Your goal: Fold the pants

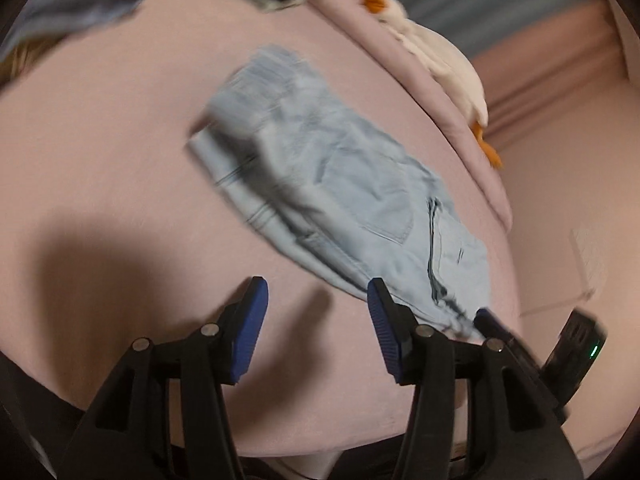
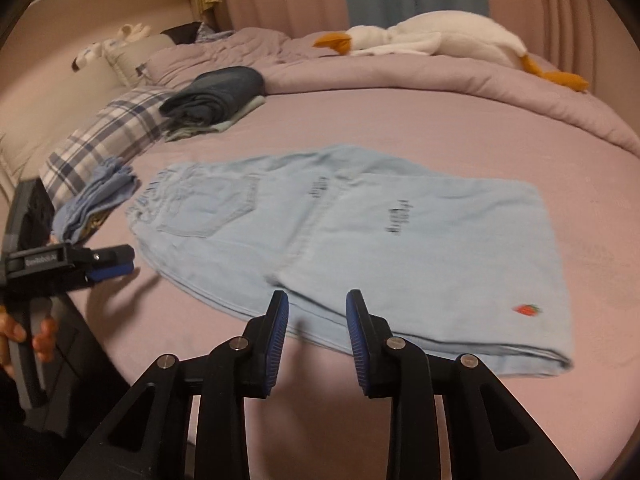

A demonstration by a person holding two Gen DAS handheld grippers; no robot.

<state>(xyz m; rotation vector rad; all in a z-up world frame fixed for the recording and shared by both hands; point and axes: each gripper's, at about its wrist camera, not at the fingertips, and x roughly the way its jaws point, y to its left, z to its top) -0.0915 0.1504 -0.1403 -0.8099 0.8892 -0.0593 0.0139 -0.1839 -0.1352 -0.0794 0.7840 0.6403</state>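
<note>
The bed [image 2: 460, 120] fills nearly everything I see, its mauve sheet bare around my work. Along its far edge a quilt [image 2: 400, 76] of the same colour is bunched up, and a white plush goose [image 2: 440, 38] with orange beak and feet lies stretched on top of it. A plaid pillow [image 2: 108, 136] sits toward the head of the bed, with a stack of dark folded clothes [image 2: 220, 92] beside it and a smaller pile of blue cloth [image 2: 100, 200] nearer to me.

The pants [image 2: 360, 240], pale blue denim, lie flat in the middle of the sheet, folded over so the legs rest across the seat. A back pocket faces up near the waistband, dark frayed marks show on the upper layer, and a tiny red strawberry sits near the folded corner closest to me.

My right gripper [image 2: 316, 332] hovers just before the near edge of the pants, jaws a little apart, nothing between them, pads clear of the denim.

My left gripper [image 1: 318, 324] is off to the side of the waistband end, jaws well apart and empty, over bare sheet. From the right wrist view it [image 2: 116, 266] appears at the bed's edge, held by my hand [image 2: 28, 336]. The left view is blurred.
</note>
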